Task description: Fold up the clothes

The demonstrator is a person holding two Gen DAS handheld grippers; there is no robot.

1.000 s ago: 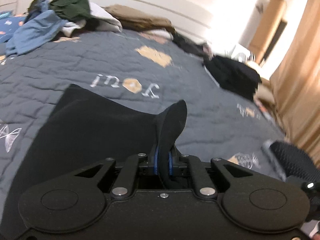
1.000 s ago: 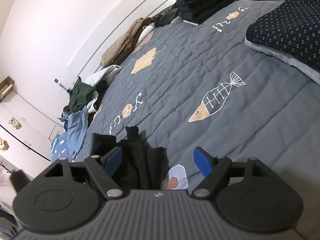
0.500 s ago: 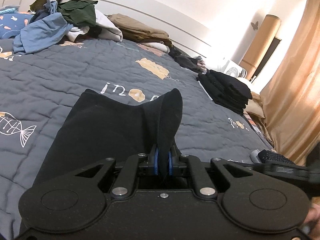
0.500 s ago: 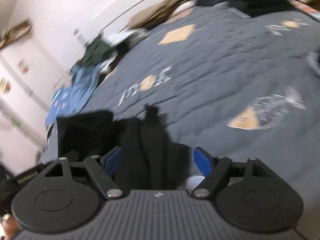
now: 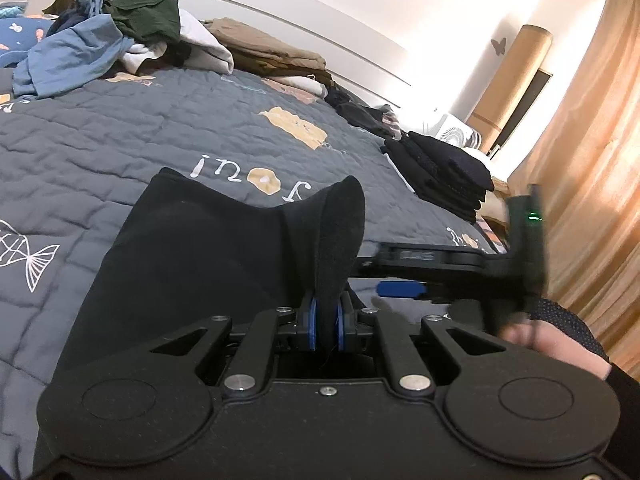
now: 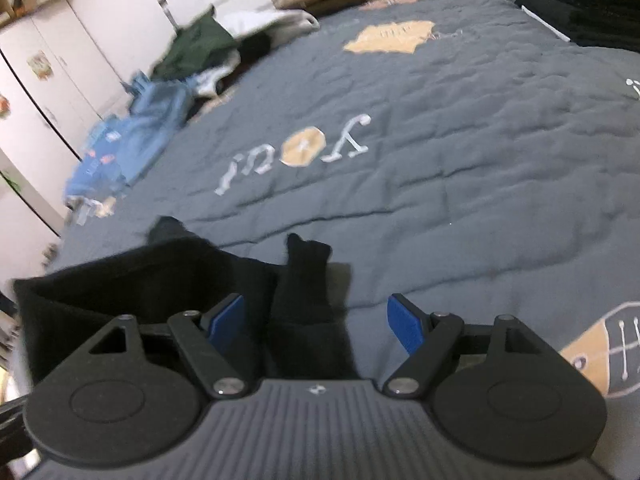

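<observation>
The left gripper [image 5: 325, 322] is clamped on a raised corner of the black garment [image 5: 192, 256], its blue pads pressed tight against the cloth, which stands up between them in a rounded flap; the rest of that garment lies spread on the grey quilt [image 5: 120, 132], just short of the quilt's white lettering [image 5: 248, 176]. The right gripper [image 6: 316, 322] has its jaws wide apart, the blue pads [image 6: 404, 324] touching nothing; a bunched fold of the black garment sits between them, close to the left pad but not pinched. Seen from the left wrist, the right gripper reaches in sideways just beside the raised flap, with the person's hand [image 5: 556, 340] behind it. Beyond the lettering, at the quilt's far edge, lie a heap of loose clothes [image 5: 100, 36] and a folded tan pile [image 5: 268, 52]; a stack of folded black clothes [image 5: 444, 176] sits at the quilt's right edge, near the orange curtain [image 5: 592, 160].
</observation>
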